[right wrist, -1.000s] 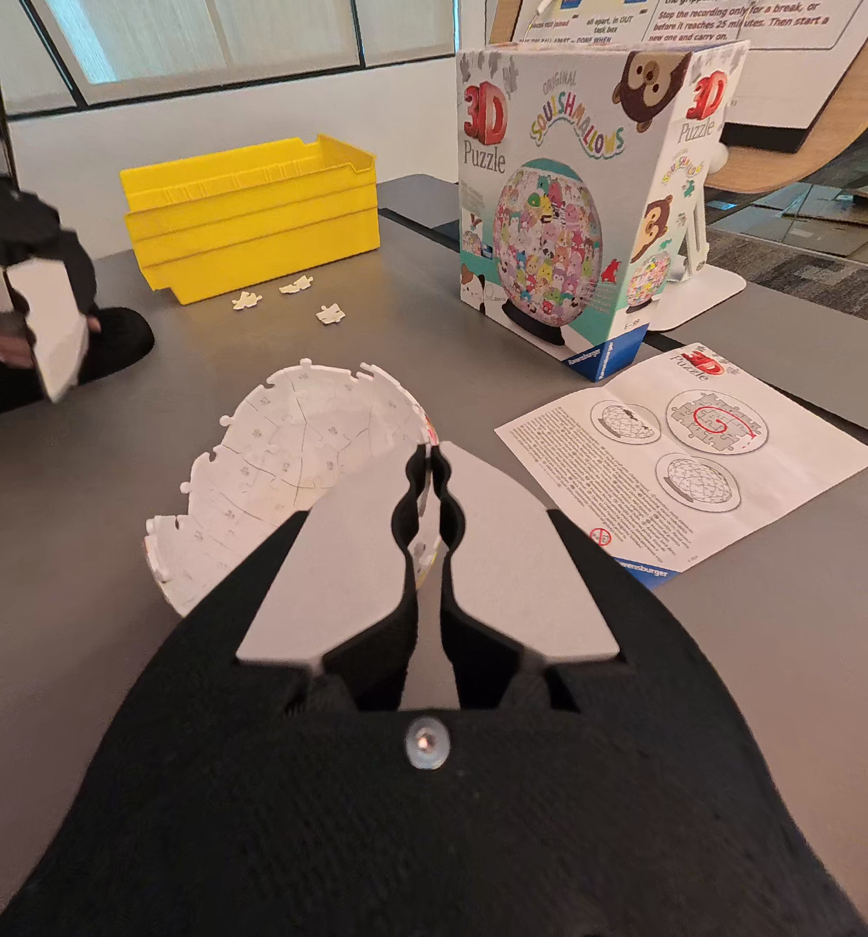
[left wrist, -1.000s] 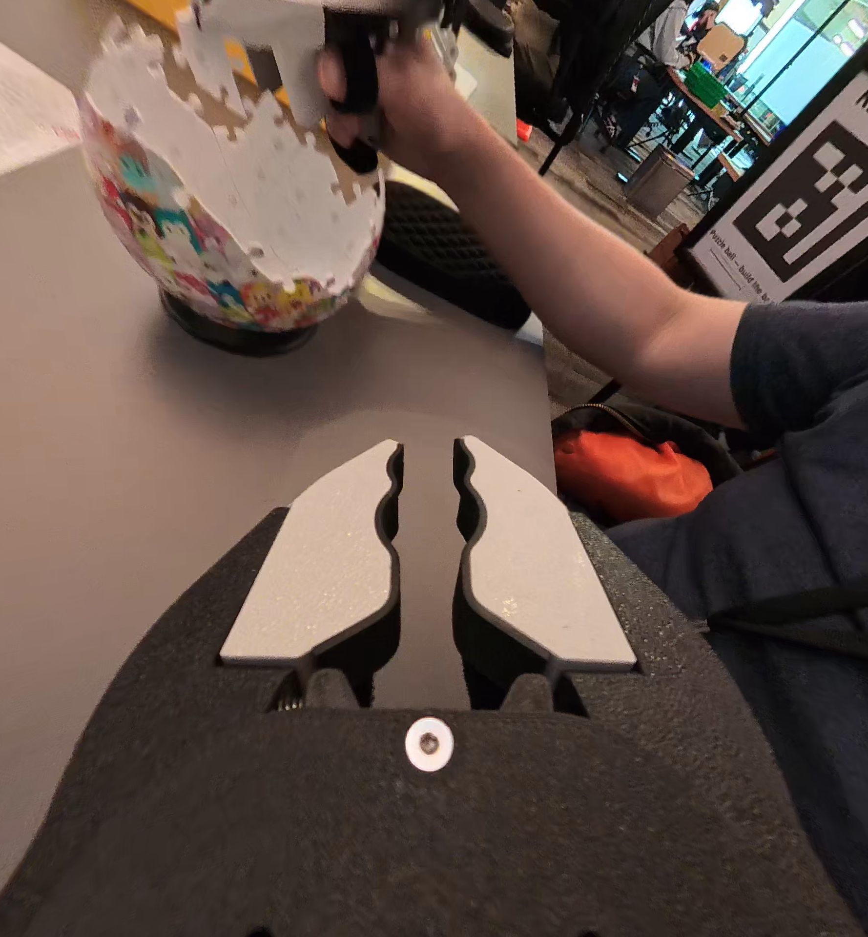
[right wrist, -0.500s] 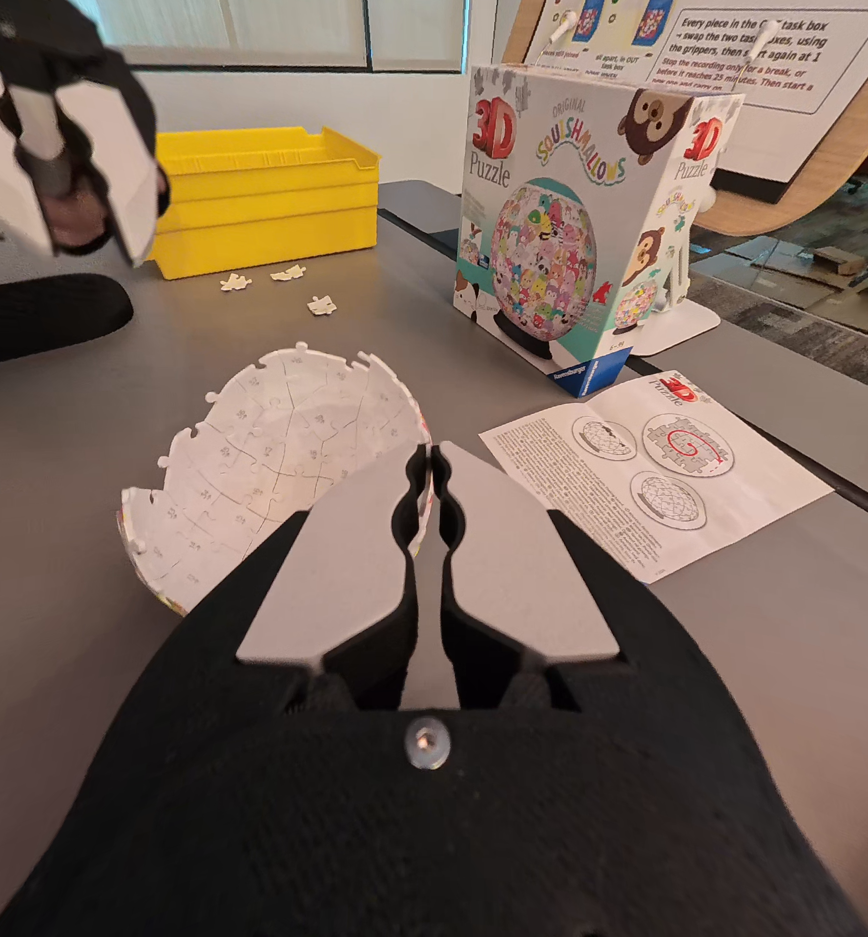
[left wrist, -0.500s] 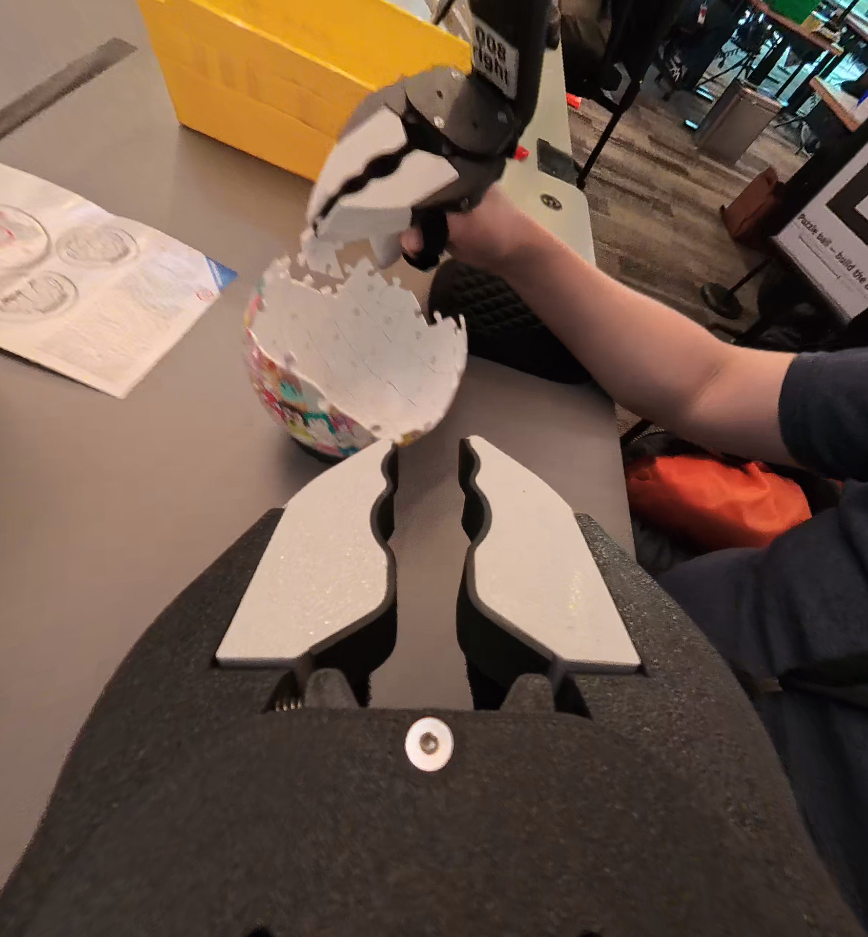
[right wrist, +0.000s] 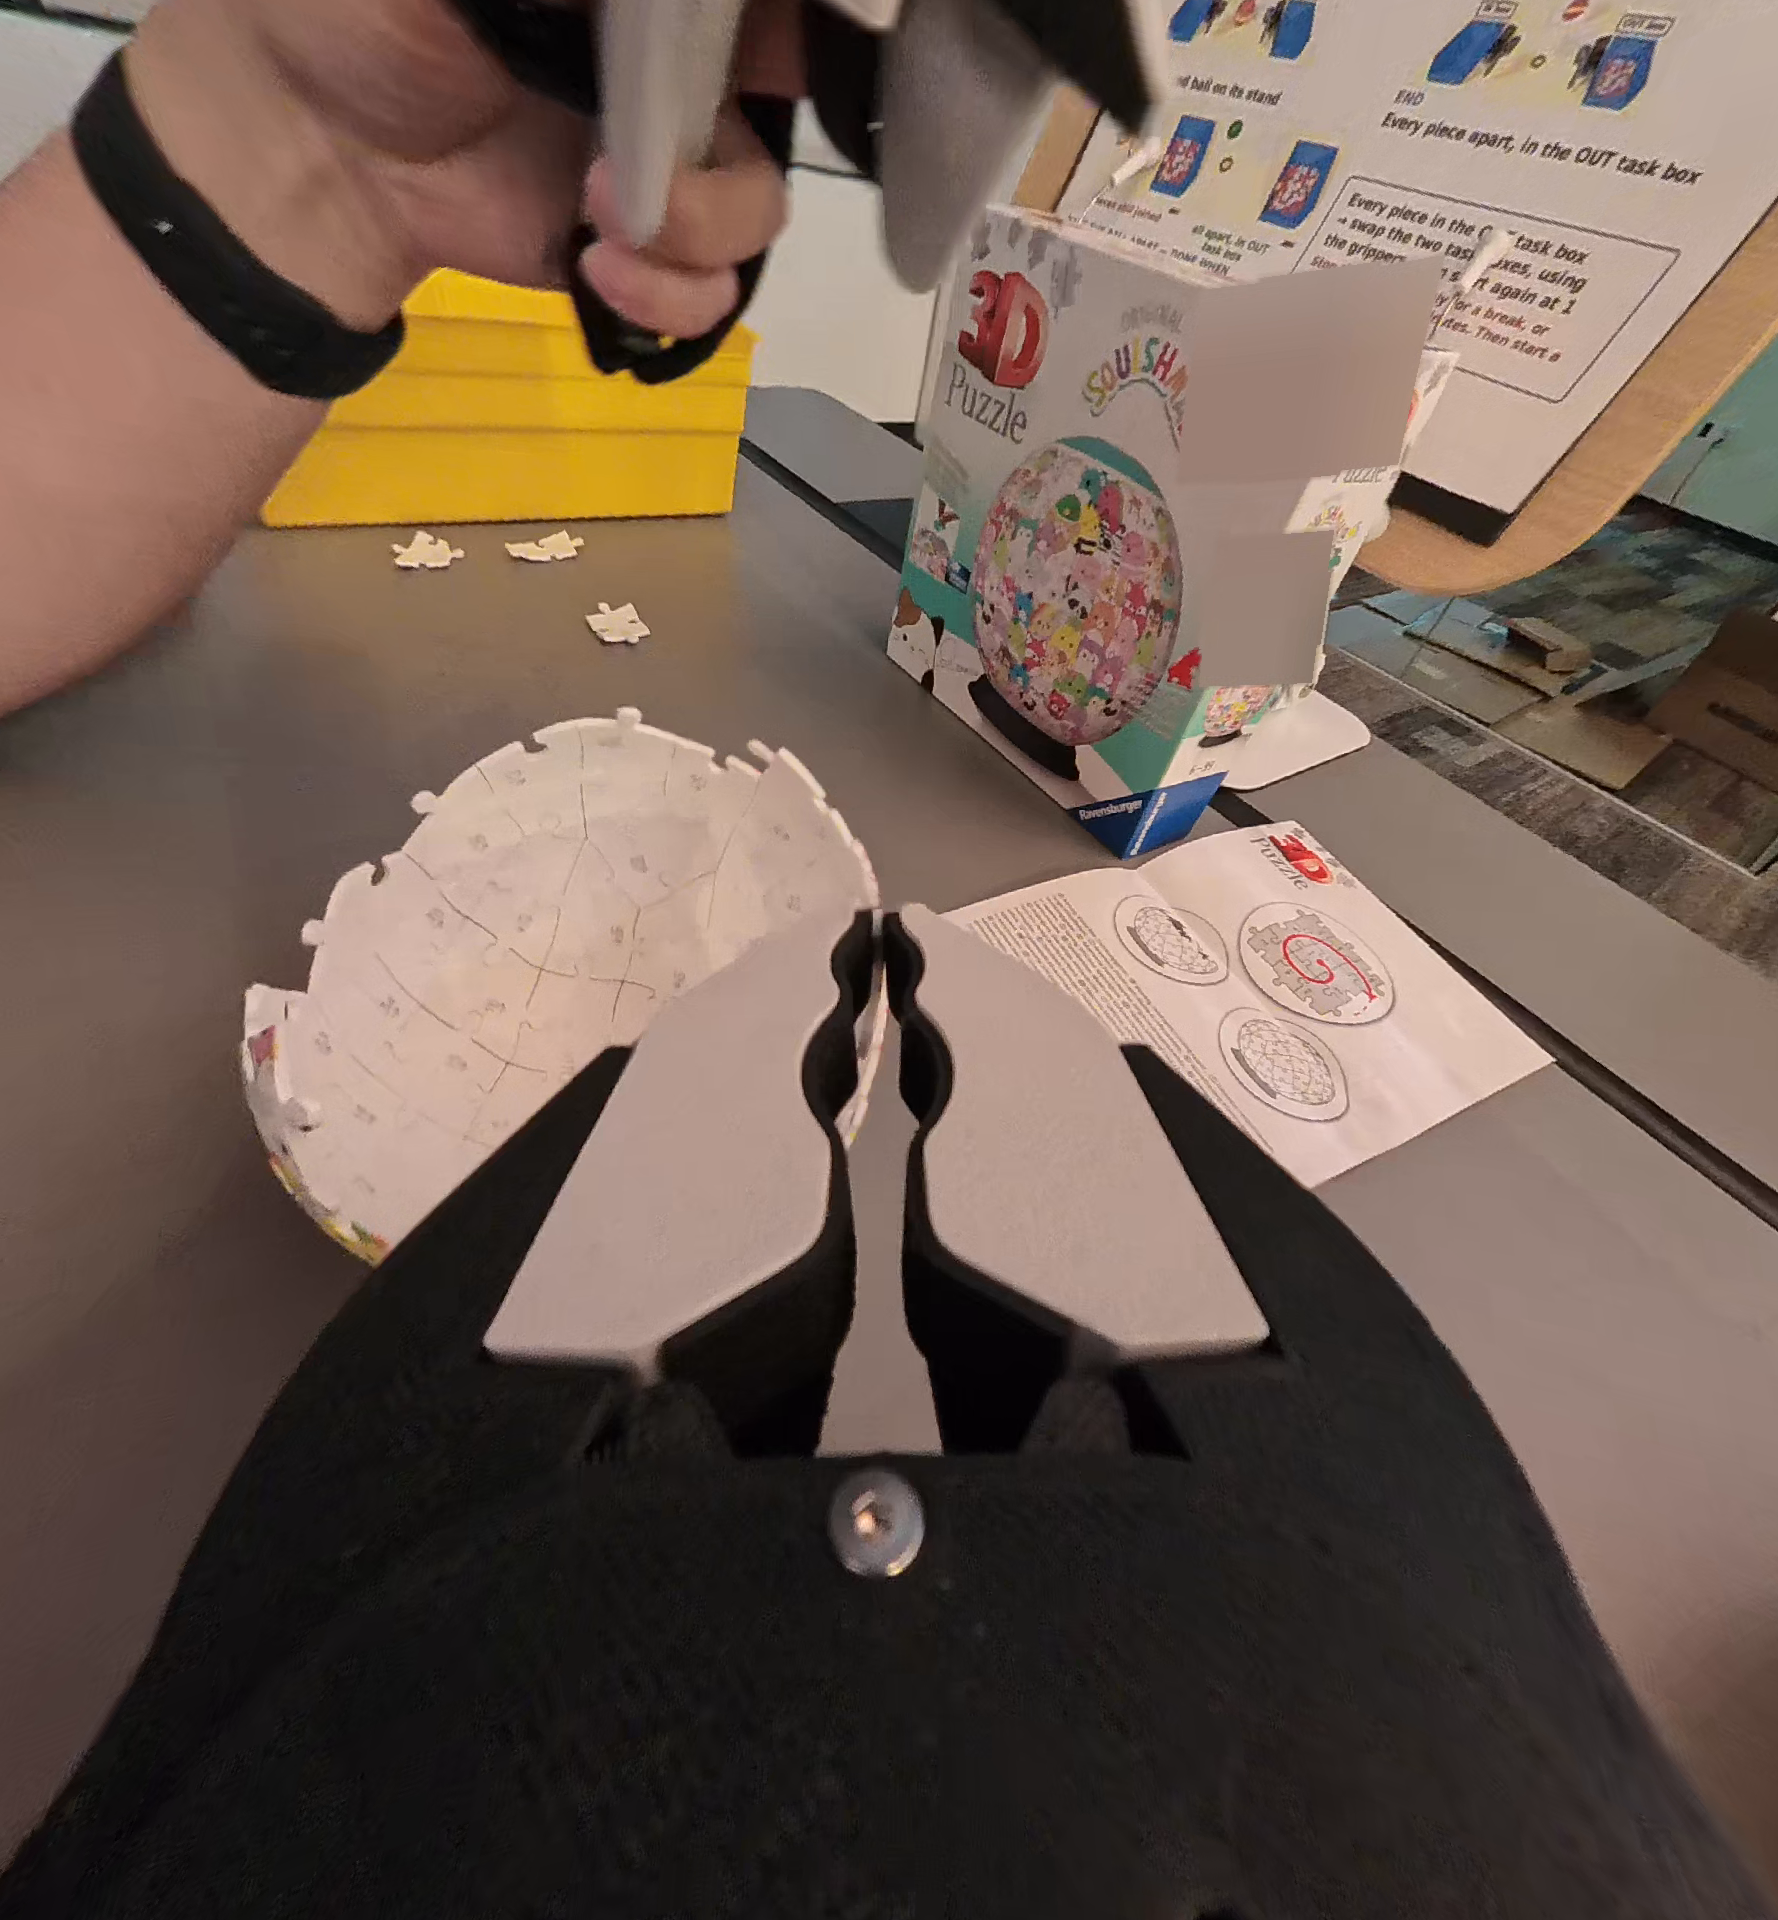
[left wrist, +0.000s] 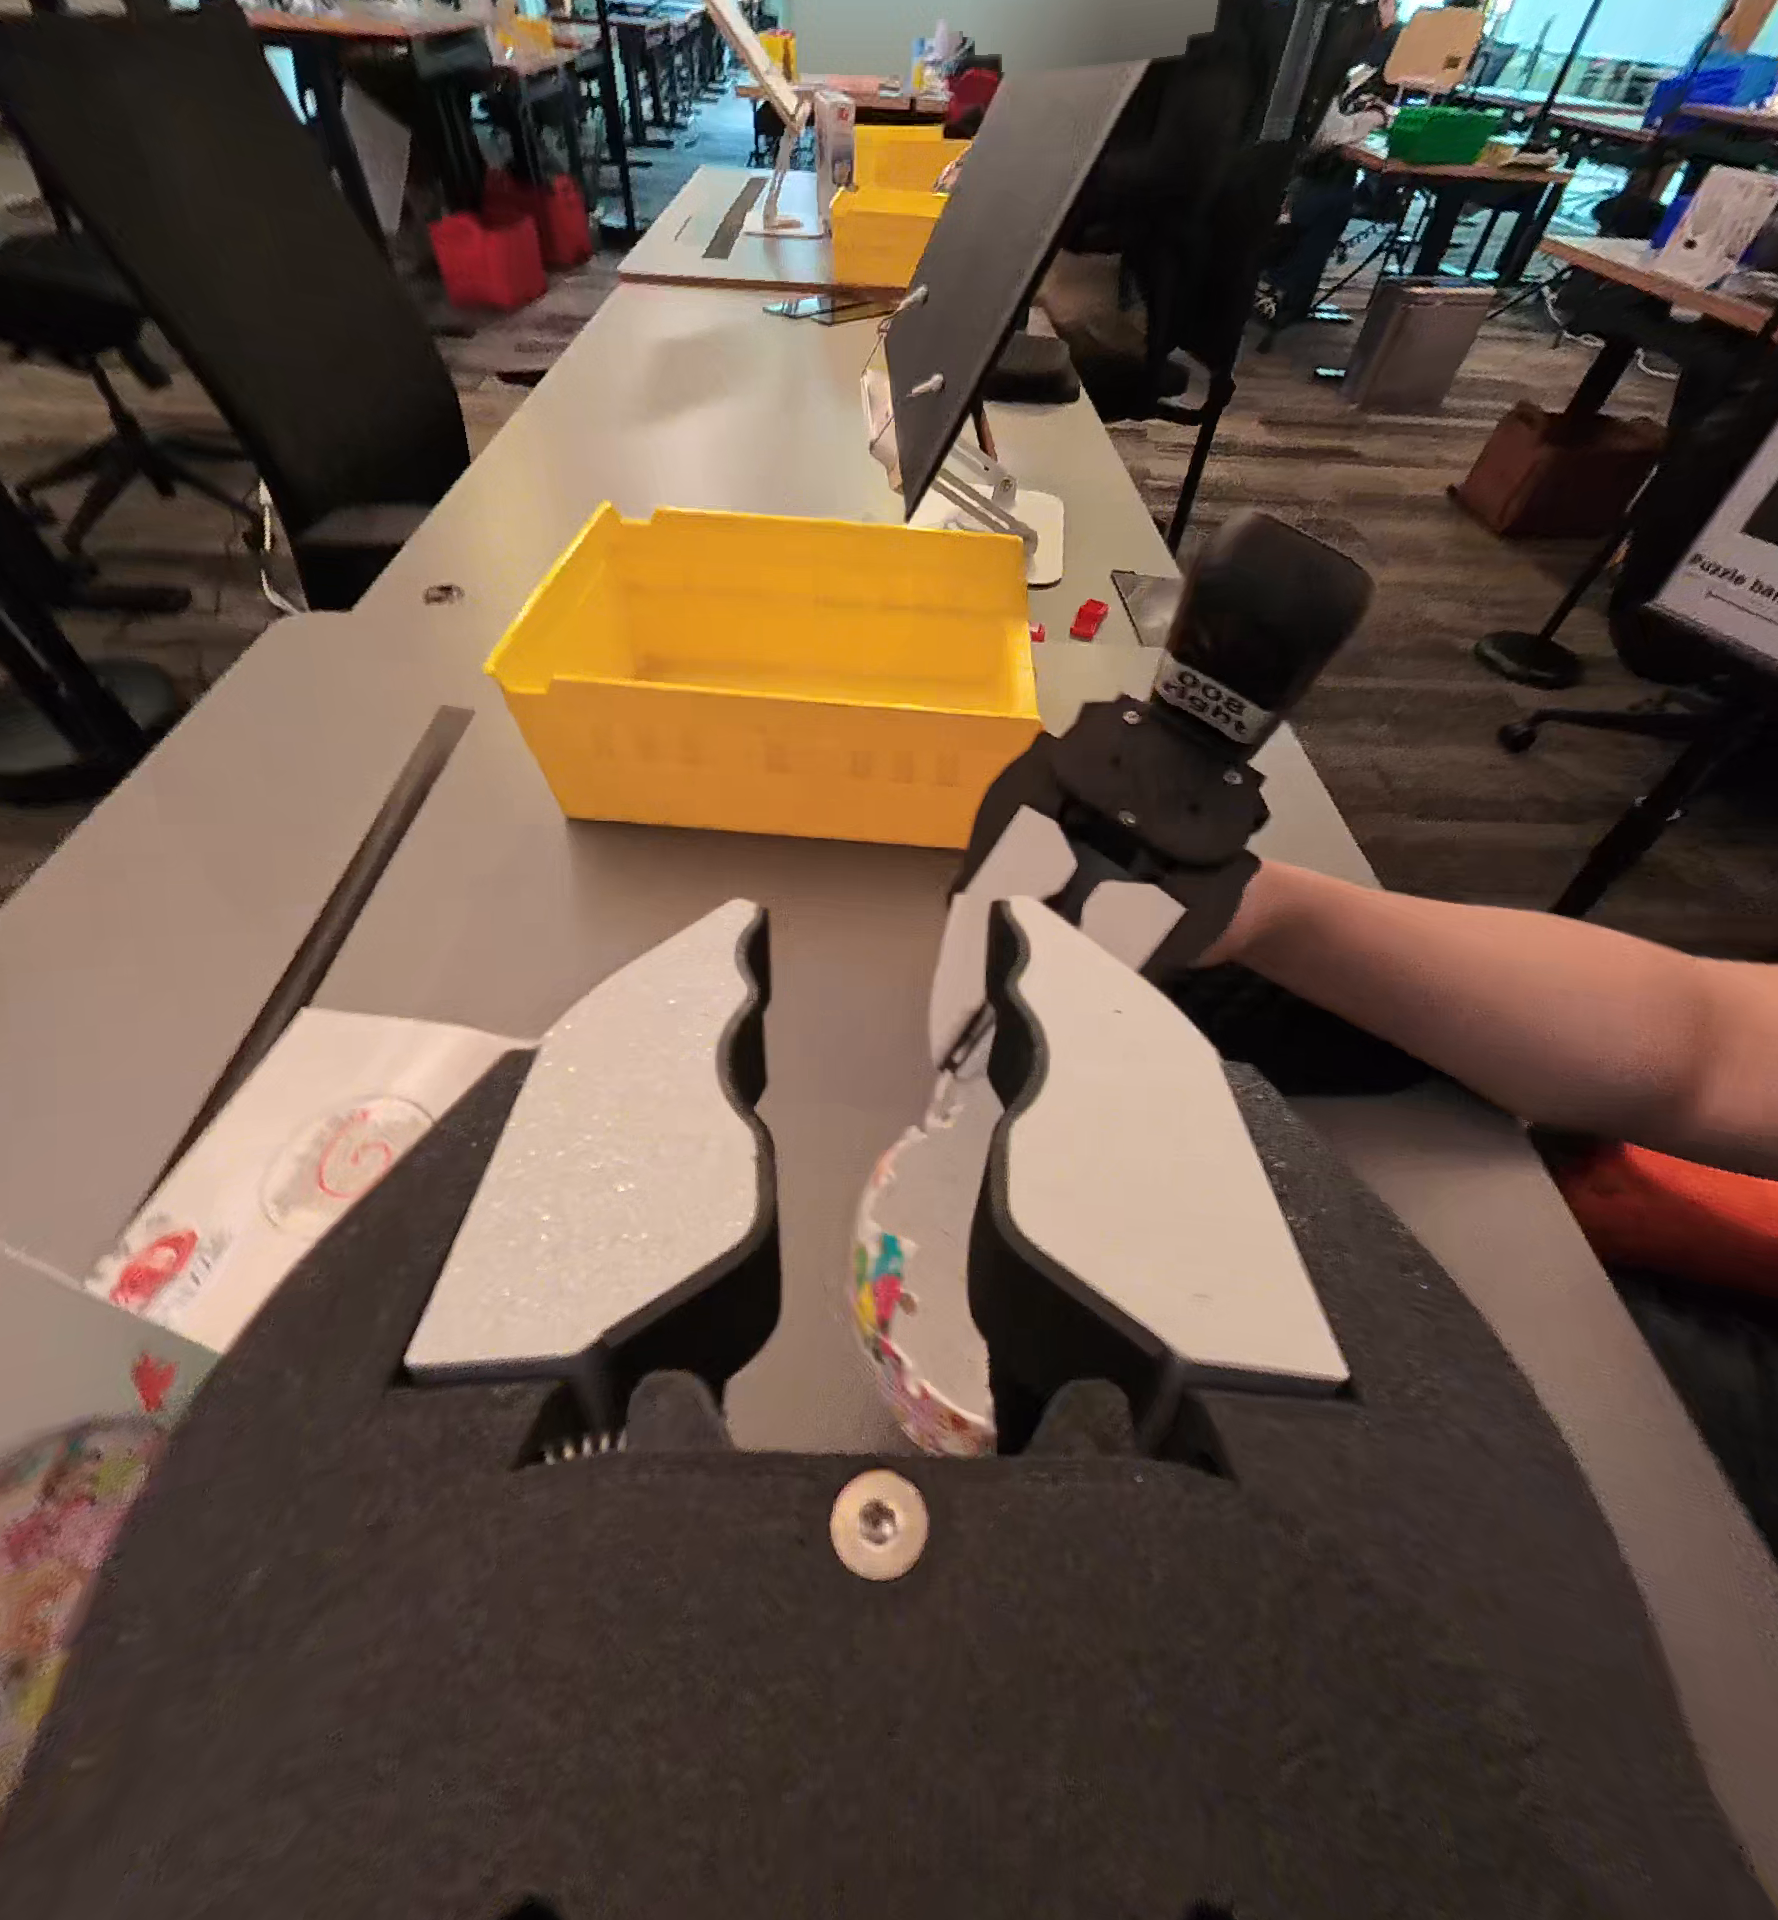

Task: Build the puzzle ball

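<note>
A half-built puzzle ball (right wrist: 552, 966) sits on the grey table (right wrist: 116, 935), an open bowl of joined pieces, white inside and colourful outside. My right gripper (right wrist: 880, 925) is shut on its near right rim. In the left wrist view the right gripper (left wrist: 952, 1039) pinches that rim from the far side, and a strip of the ball (left wrist: 906, 1278) shows between my fingers. My left gripper (left wrist: 874, 925) is open and empty, hovering over the ball. It shows blurred at the top of the right wrist view (right wrist: 781, 249). Three loose white pieces (right wrist: 544, 545) lie near the bin.
A yellow bin (left wrist: 781, 707) stands on the table beyond the ball, also in the right wrist view (right wrist: 511, 436). The puzzle box (right wrist: 1061, 582) and an instruction leaflet (right wrist: 1249, 997) lie to the right. A black sign board on a stand (left wrist: 999, 260) is behind the bin. The gap from one gripper's tips to the other's is roughly 12 centimeters.
My left gripper has swung up and over the ball, its jaws a little wider. The right gripper has stayed shut on the rim, and the ball has barely moved.
</note>
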`<state>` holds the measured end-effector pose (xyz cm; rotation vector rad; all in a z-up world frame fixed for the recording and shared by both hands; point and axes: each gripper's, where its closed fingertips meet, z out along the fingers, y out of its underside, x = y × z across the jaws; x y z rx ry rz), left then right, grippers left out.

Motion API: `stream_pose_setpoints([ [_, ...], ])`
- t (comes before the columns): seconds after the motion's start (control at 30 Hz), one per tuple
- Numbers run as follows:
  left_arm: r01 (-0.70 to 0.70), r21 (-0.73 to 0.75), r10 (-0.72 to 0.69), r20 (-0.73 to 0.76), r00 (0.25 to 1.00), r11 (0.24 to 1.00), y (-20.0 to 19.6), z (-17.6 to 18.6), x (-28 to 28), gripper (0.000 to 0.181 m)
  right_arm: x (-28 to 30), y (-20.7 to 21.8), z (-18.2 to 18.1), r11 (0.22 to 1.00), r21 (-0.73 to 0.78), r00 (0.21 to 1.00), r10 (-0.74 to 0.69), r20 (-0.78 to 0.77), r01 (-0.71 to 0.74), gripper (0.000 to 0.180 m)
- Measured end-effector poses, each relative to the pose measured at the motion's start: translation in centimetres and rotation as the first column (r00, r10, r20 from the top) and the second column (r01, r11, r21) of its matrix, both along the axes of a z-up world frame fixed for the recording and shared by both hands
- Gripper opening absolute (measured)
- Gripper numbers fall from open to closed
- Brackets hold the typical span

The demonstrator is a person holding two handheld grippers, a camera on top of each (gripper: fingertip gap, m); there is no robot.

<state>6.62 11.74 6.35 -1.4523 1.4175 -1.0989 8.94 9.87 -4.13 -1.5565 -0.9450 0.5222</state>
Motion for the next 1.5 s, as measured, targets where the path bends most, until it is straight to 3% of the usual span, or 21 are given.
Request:
stream_pose_setpoints([
  [0.1, 0.034, 0.019, -0.033, -0.031, 0.999, 0.999, 1.3, -0.9, 1.2, 0.042, -0.1, 0.2, -0.4, 1.000, 0.001, 1.000, -0.016, 0.021, 0.016, 0.003],
  [0.3, 0.165, -0.099, -0.182, -0.191, 0.965, 0.981, 1.5, -4.8, 2.6, 0.039, -0.6, 0.3, -1.0, 1.000, 0.011, 0.998, -0.017, 0.066, 0.016, 0.003],
  [0.57, 0.331, -0.065, -0.331, -0.377, 0.865, 0.941, 0.2, -8.3, 2.2, 0.036, -0.9, 0.3, -0.5, 0.999, 0.036, 0.997, -0.018, 0.075, 0.015, 0.003],
  [0.7, 0.363, -0.025, -0.333, -0.462, 0.822, 0.931, 0.6, -9.7, 1.6, 0.036, -1.0, 0.7, -0.8, 0.999, 0.029, 0.992, -0.021, 0.122, 0.018, 0.003],
  [1.17, 0.455, -0.094, -0.451, -0.407, 0.795, 0.886, -0.5, -10.4, 2.1, 0.033, -1.1, 0.6, -0.6, 0.998, -0.027, 0.964, 0.058, 0.259, -0.053, 0.003],
  [1.5, 0.456, -0.007, -0.400, -0.494, 0.772, 0.890, -0.4, -11.4, 2.2, 0.028, -0.8, 1.2, 1.0, 0.999, -0.043, 0.984, 0.013, 0.179, -0.006, 0.003],
])
